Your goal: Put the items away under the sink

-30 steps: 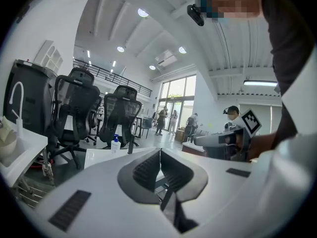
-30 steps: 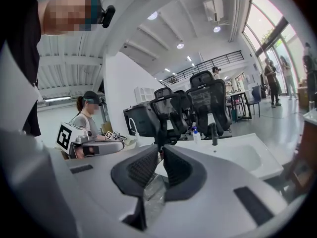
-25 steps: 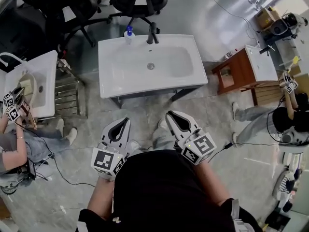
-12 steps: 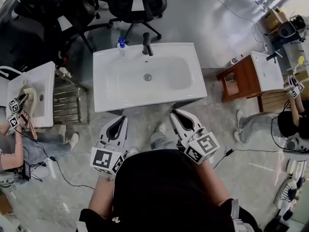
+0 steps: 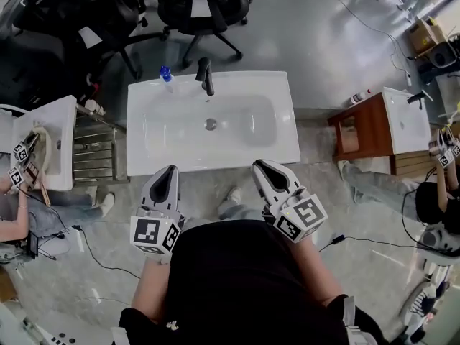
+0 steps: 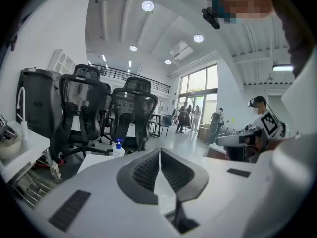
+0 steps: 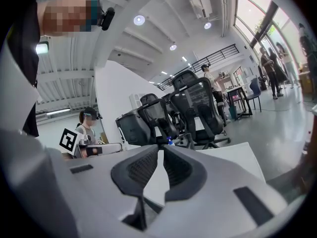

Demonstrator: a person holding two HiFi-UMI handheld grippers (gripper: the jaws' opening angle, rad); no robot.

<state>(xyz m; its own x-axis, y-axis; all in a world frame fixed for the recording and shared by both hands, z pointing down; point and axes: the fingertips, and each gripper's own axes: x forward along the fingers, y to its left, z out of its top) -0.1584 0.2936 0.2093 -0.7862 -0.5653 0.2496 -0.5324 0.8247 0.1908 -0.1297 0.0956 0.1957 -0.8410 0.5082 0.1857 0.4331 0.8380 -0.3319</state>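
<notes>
Holding nothing, the left claw (image 5: 169,169) is clenched: in its own view the ribbed pads meet along one line with no object between them. The right claw (image 5: 259,165) is clenched too, its tips touching and only a bare slot below them. Both hang level in front of my operator's body, just short of the near edge of the desk (image 5: 215,162), the white sink top, and touch nothing.

By my reading the task has not begun. The one loose item I can see is the blue-capped bottle (image 5: 166,74), standing upright at the far left corner of the desk, just beside the black faucet (image 5: 205,76). The basin itself looks bare down to the drain. The space under the sink is hidden from every view by the top, so I cannot tell whether anything is stored there or whether a door has to be opened. Everything is left to do: reach, grasp, carry down and stow.

For room, the near edge is the first thing to clear, and the bottle sits across the whole basin from the claws, so it is a long reach for the left one with the faucet close on its right. Floor in front of the desk is open. A second sink (image 5: 50,131) with a person at it lies to the left, a wooden cabinet (image 5: 357,128) to the right, both well apart from my path. Office chairs (image 5: 205,6) stand behind the desk, and a cable (image 5: 359,240) trails on the floor at the right.
</notes>
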